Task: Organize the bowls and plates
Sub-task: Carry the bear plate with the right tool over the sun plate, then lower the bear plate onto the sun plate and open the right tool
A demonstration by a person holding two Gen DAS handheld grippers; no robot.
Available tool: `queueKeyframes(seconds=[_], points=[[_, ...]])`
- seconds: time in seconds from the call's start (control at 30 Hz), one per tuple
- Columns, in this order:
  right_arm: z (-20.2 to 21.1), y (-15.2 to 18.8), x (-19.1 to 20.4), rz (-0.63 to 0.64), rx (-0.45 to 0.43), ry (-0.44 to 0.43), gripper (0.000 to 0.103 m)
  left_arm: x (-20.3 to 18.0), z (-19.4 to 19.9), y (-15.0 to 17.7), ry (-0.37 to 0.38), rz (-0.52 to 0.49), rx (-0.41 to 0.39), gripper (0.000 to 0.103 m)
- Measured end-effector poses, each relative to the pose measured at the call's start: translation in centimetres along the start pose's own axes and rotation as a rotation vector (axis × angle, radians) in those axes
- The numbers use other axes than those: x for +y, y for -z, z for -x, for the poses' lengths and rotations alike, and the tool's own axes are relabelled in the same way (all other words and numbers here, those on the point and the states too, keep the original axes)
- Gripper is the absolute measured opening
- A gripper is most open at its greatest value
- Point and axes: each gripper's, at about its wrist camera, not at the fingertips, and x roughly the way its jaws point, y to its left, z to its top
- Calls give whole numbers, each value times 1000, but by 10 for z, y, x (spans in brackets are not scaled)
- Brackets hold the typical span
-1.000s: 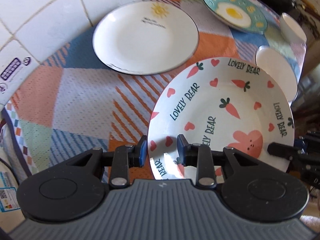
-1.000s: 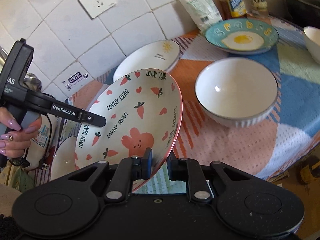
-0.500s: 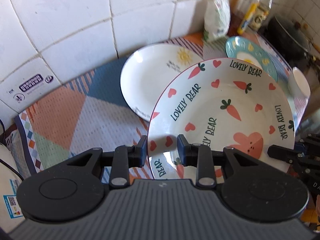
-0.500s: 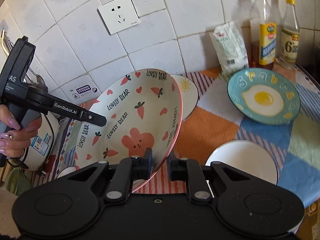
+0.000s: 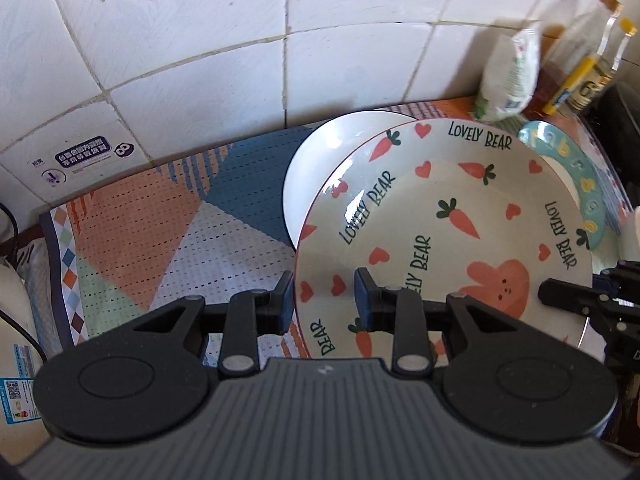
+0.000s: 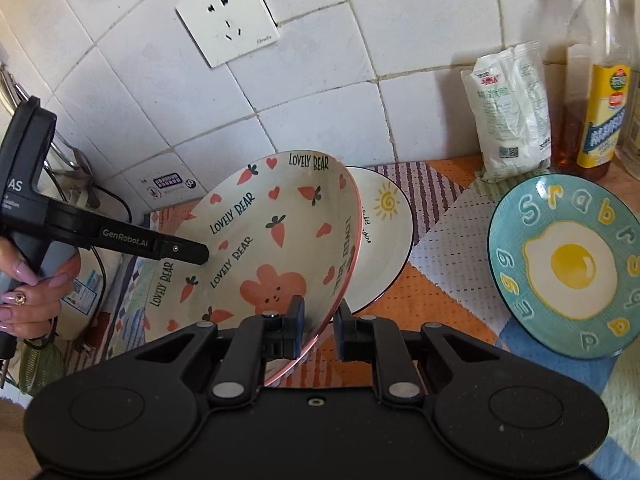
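Observation:
Both grippers hold the cream "Lovely Bear" plate point(image 5: 440, 216), printed with carrots, hearts and a pink rabbit. My left gripper point(image 5: 325, 300) is shut on its near-left rim. My right gripper point(image 6: 318, 330) is shut on its pink right rim, and the plate point(image 6: 276, 240) is lifted and tilted above the mat. It hangs partly over a white sun-print plate point(image 6: 384, 240), also seen in the left wrist view point(image 5: 320, 168). A teal fried-egg plate point(image 6: 568, 268) lies flat to the right.
The patterned mat point(image 5: 152, 232) covers the counter up to the white tiled wall point(image 5: 200, 40). A white packet point(image 6: 508, 112) and oil bottles point(image 6: 600, 80) stand at the back right. A wall socket point(image 6: 228, 16) sits above. A cable and appliance sit at the left edge.
Both grippers carried the bear plate up and toward the wall, over the sun plate. The white bowls have left both views.

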Motion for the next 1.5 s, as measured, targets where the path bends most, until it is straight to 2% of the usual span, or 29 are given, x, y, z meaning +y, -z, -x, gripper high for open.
queueKeyframes(seconds=[0.17, 0.27, 0.47, 0.6, 0.73, 0.83, 0.93, 1.03, 1.17, 1.3, 1.4, 1.5], points=[[-25, -15, -12, 6, 37, -17, 20, 6, -19, -9, -26, 39, 14, 29], [-37, -24, -18, 0, 41, -20, 20, 12, -31, -14, -26, 103, 10, 29], [-54, -33, -26, -6, 80, -33, 20, 14, -47, -21, -48, 109, 34, 29], [-64, -35, -25, 15, 99, -1, 20, 15, -59, -23, -51, 117, 67, 29], [-65, -36, -12, 94, 85, 38, 20, 12, -65, -23, -81, 104, 82, 29], [-70, -39, -14, 89, 91, 58, 21, 8, -67, -26, -87, 90, 97, 29], [-78, -43, -13, 80, 93, 111, 24, 4, -71, -27, -83, 71, 116, 28], [-84, -45, -2, 135, 91, 191, 28, -3, -75, -28, -101, 40, 118, 28], [-88, -47, 8, 185, 78, 265, 33, -2, -77, -28, -88, 53, 130, 28], [-97, -43, 19, 243, 118, 361, 43, -2, -77, -26, -79, 52, 129, 28], [-106, -39, 29, 292, 153, 446, 43, -2, -76, -26, -75, 43, 127, 28], [-115, -35, 29, 309, 170, 477, 43, -2, -76, -26, -74, 38, 125, 28]])
